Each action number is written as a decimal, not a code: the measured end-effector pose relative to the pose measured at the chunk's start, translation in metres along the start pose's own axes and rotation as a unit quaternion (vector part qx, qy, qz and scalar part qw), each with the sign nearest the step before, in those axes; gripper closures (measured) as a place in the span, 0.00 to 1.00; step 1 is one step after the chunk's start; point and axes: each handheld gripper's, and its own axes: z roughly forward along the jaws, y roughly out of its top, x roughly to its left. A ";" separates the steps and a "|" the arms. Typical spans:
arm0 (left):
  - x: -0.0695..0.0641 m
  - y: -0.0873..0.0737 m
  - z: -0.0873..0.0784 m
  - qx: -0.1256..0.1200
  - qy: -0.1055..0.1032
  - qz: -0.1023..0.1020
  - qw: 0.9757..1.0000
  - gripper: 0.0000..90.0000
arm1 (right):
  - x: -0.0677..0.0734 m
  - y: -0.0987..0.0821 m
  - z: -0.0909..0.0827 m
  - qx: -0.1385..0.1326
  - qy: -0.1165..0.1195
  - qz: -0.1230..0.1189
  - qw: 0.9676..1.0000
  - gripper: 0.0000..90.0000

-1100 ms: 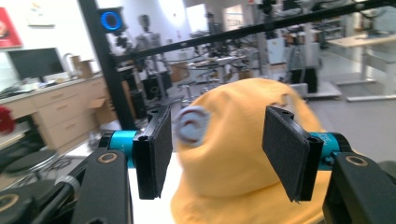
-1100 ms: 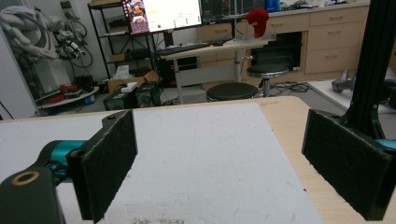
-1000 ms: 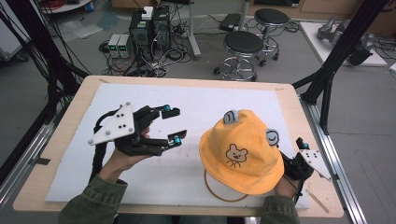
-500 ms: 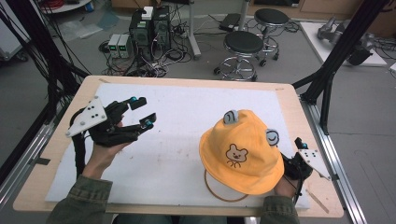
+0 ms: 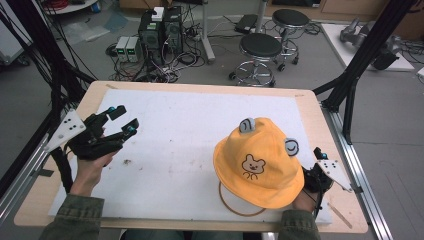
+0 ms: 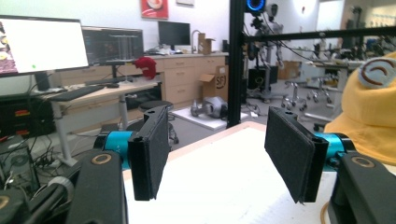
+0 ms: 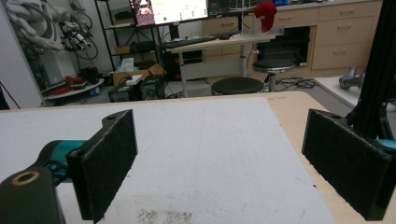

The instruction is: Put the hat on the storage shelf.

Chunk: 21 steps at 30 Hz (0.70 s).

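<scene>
Your left hand-held gripper [image 5: 120, 122] is at the far left side of the desk [image 5: 310, 107], well apart from the yellow hat [image 5: 260, 162], and its jaws are wide apart with nothing between them; they have just been opening a little more. In the left gripper view you see the two black pads [image 6: 289, 158] standing open over the white mat [image 5: 180, 130], and the hat is only at the right edge of that picture, so this gripper is not in a place to take it now. The hat sits on the right front part of the mat, crown up, with the small bear face toward you and two grey ears [image 5: 247, 125] on top. Its brim lies partly over a thin brown ring [image 5: 240, 210] that rests on the mat near the front edge. Your right hand-held gripper [image 5: 320, 172] waits just beside the hat's right brim, low at the desk, and in the right gripper view its jaws are also open and empty, looking across the bare mat. I think this placing has a reason: the right gripper is near enough to take the brim, while the left one keeps away to leave free room on the mat. If you want to lift the hat or turn it, the right side seems the natural one to begin, because the soft brim is easy to pinch there.
</scene>
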 end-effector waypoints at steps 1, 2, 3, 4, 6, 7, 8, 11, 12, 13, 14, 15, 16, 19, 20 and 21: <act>0.001 -0.001 -0.002 0.001 0.006 0.000 1.000 0.45 | 0.000 0.000 0.000 0.000 0.000 0.000 1.000 0.10; 0.002 -0.002 -0.005 0.003 0.011 0.002 1.000 0.45 | 0.000 0.000 0.000 0.001 0.000 0.002 1.000 0.10; 0.003 -0.004 -0.007 0.003 0.015 0.001 1.000 0.45 | 0.000 0.000 0.000 0.001 -0.001 0.002 1.000 0.10; 0.004 -0.005 -0.009 0.005 0.021 0.001 1.000 0.45 | 0.000 0.000 0.000 0.001 -0.001 0.003 1.000 0.10; 0.005 -0.008 -0.013 0.007 0.032 0.003 0.999 0.44 | 0.000 0.000 -0.001 -0.001 -0.004 0.006 1.000 0.10; 0.006 -0.010 -0.015 0.007 0.039 0.003 0.999 0.44 | 0.000 0.000 -0.001 -0.001 -0.005 0.006 1.000 0.10; 0.006 -0.011 -0.017 0.008 0.048 0.004 0.999 0.44 | -0.001 0.000 -0.001 -0.002 -0.005 0.005 1.000 0.10; 0.009 -0.017 -0.022 0.004 0.077 0.002 0.997 0.43 | -0.001 0.000 -0.001 -0.001 -0.005 0.005 1.000 0.10; 0.011 -0.019 -0.024 0.003 0.087 0.002 0.996 0.40 | -0.001 0.000 -0.001 -0.001 -0.005 0.006 1.000 0.10; 0.012 -0.021 -0.026 0.000 0.096 0.002 0.995 0.39 | 0.000 0.000 -0.001 -0.001 -0.004 0.006 1.000 0.10; 0.013 -0.023 -0.029 0.000 0.104 0.001 0.995 0.39 | 0.000 0.000 -0.002 0.000 -0.004 0.006 1.000 0.10; 0.014 -0.025 -0.031 0.001 0.112 0.000 0.994 0.38 | -0.001 0.000 -0.002 -0.001 -0.004 0.007 1.000 0.10; 0.015 -0.027 -0.032 0.002 0.118 -0.001 0.993 0.38 | 0.000 0.000 -0.002 -0.002 -0.005 0.009 1.000 0.10; 0.019 -0.033 -0.040 0.005 0.138 -0.004 0.990 0.37 | 0.000 0.000 -0.002 -0.003 -0.005 0.009 1.000 0.10; 0.020 -0.035 -0.042 0.006 0.145 -0.005 0.989 0.37 | 0.000 0.000 -0.002 -0.002 -0.004 0.010 1.000 0.10; 0.021 -0.037 -0.044 0.007 0.152 -0.005 0.988 0.37 | 0.000 0.000 -0.003 -0.002 -0.003 0.009 1.000 0.10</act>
